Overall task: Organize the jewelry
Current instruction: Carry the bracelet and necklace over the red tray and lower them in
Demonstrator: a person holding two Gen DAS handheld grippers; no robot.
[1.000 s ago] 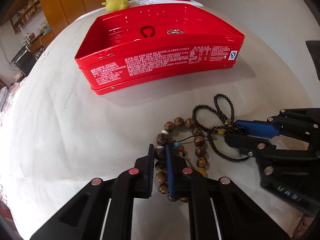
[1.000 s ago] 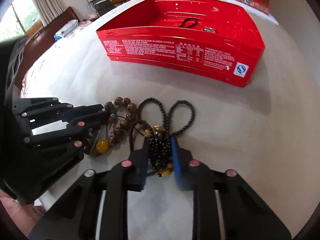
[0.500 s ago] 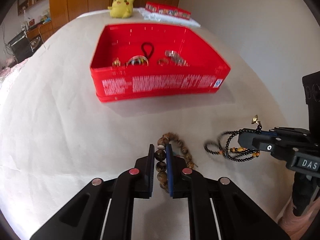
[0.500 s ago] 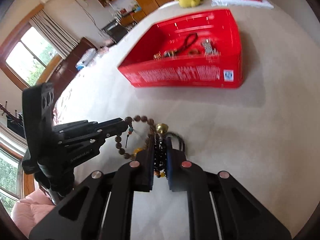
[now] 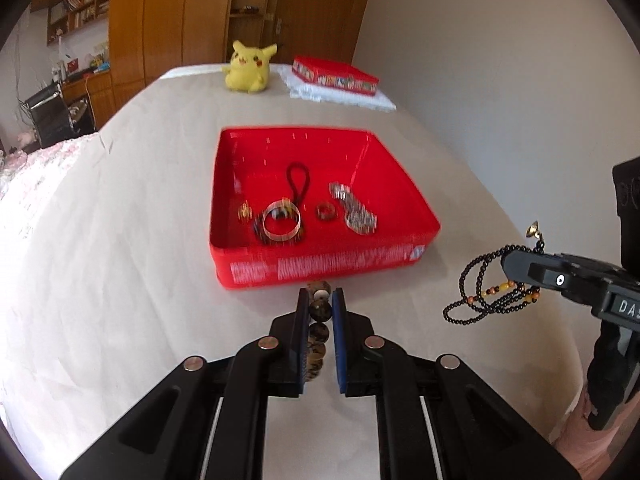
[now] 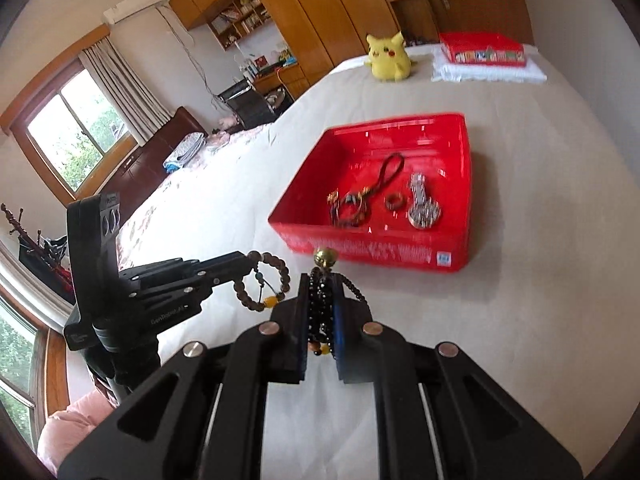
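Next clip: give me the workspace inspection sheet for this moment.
Surface: beige sheet, bare around the tin.
Job's things: red tin holding a black cord loop, bangle, ring and silver chain; brown bead bracelet; black bead necklace.
Clutter: yellow plush, red box.
Grippers: left claw shut on the bracelet; right claw shut on the necklace, both lifted.
Cables: wall cable.
Surroundings: window, wooden cabinets.

Beige-sheeted bed (image 5: 120, 280) bearing red tin (image 5: 320, 268), yellow plush (image 5: 248, 66), folded white cloth (image 5: 340, 94).
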